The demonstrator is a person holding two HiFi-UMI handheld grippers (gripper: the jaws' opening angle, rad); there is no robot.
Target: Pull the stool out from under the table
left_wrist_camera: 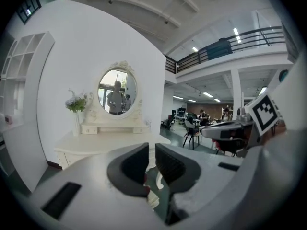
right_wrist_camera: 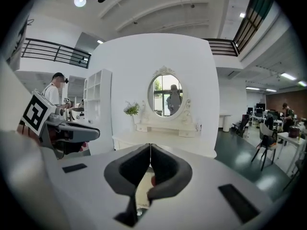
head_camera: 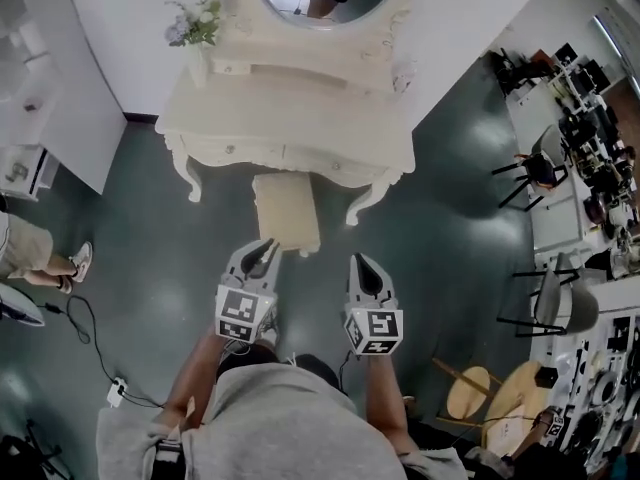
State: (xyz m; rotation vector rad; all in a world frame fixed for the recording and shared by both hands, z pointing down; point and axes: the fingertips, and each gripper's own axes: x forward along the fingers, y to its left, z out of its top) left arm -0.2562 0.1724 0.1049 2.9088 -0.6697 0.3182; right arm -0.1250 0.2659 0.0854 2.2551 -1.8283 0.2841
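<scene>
Head view is showing us holding our left claw [head_camera: 264, 248] and right claw [head_camera: 362, 262] shut and empty, near the stool [head_camera: 286, 213] sitting partly under the table [head_camera: 290, 118].

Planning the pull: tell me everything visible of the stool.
The stool is cream like the dressing table, with a rectangular seat that looks padded. From above only the seat shows; its legs are hidden. It stands on the dark floor between the table's curved front legs, far end tucked under the table's front edge, the rest sticking out towards the person. Nothing grips it: the left gripper and right gripper, both shut and empty, are near its near end.
</scene>
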